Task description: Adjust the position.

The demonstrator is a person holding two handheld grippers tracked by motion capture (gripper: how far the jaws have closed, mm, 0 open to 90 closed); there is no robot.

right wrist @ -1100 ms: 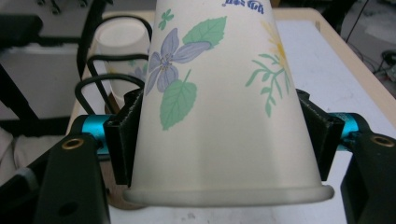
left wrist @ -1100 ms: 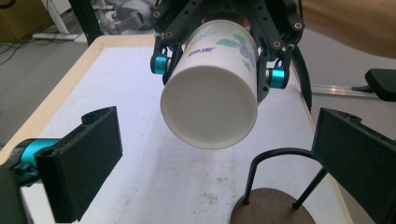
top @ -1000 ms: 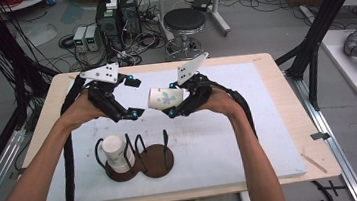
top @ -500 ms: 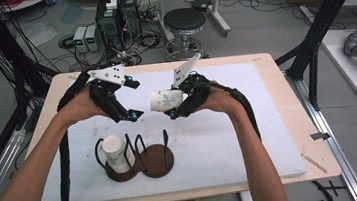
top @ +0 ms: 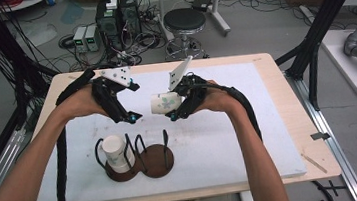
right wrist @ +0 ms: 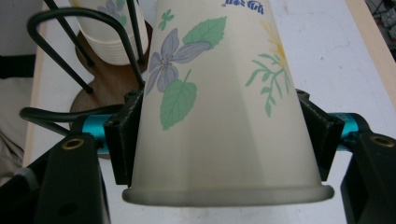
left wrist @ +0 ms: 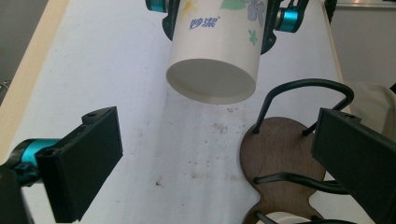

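A white paper cup (top: 162, 102) with a flower print lies sideways in the air above the white mat, its base toward the left. My right gripper (top: 173, 103) is shut on its sides, and the cup (right wrist: 219, 116) sits squeezed between both pads near the rim. My left gripper (top: 135, 102) stands open just left of the cup, apart from it. Between its wide jaws I see the cup's base (left wrist: 212, 56). A brown wooden holder (top: 147, 159) with black wire loops sits nearer the front, with a second cup (top: 115, 150) upright in its left slot.
The white mat (top: 270, 136) covers most of the wooden table (top: 291, 93). A black stool (top: 185, 22) and electronic boxes (top: 117, 14) stand on the floor beyond the far edge. Black frame legs (top: 320, 30) rise at the right, and cables hang at the left.
Both hands have drifted slightly toward the front of the table. The right gripper still holds the cup, and the left stays open beside it.
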